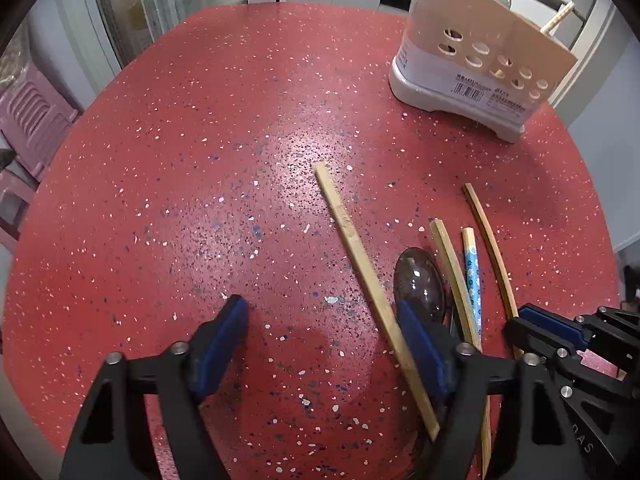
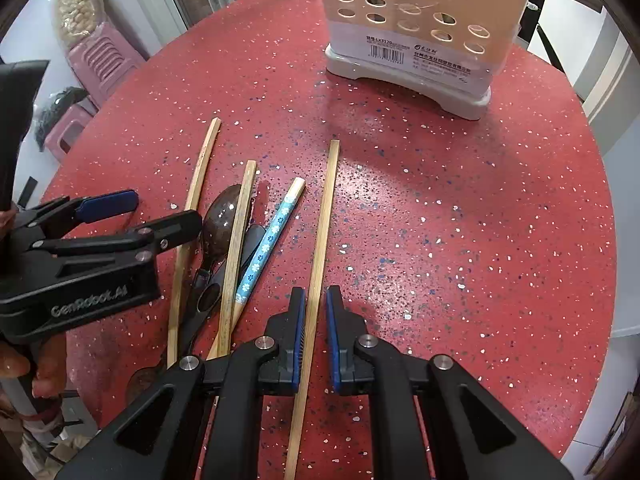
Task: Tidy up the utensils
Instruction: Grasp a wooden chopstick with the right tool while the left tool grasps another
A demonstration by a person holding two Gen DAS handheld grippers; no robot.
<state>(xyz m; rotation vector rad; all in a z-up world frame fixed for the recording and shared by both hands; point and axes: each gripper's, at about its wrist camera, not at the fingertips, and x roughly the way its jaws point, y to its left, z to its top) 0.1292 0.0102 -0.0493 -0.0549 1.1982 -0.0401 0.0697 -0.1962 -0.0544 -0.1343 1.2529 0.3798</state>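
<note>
Several chopsticks and dark spoons lie on the red speckled table (image 2: 440, 220). My right gripper (image 2: 316, 300) straddles a plain bamboo chopstick (image 2: 324, 220); the jaws stand a little apart around it, open. To its left lie a blue flowered chopstick (image 2: 268, 240), two more bamboo chopsticks (image 2: 240, 232) and a dark spoon (image 2: 220, 216). My left gripper (image 1: 320, 320) is wide open and empty, low over the table; a bamboo chopstick (image 1: 352, 240) runs under its right finger (image 1: 420, 344). It also shows in the right wrist view (image 2: 160, 216). The utensil holder (image 2: 416, 28) stands at the back.
The beige holder with round holes on a grey base (image 1: 476, 68) has a wooden utensil sticking out of it. Pink plastic stools (image 2: 100, 60) stand beyond the table's left edge. The right gripper shows at the left wrist view's lower right (image 1: 560, 332).
</note>
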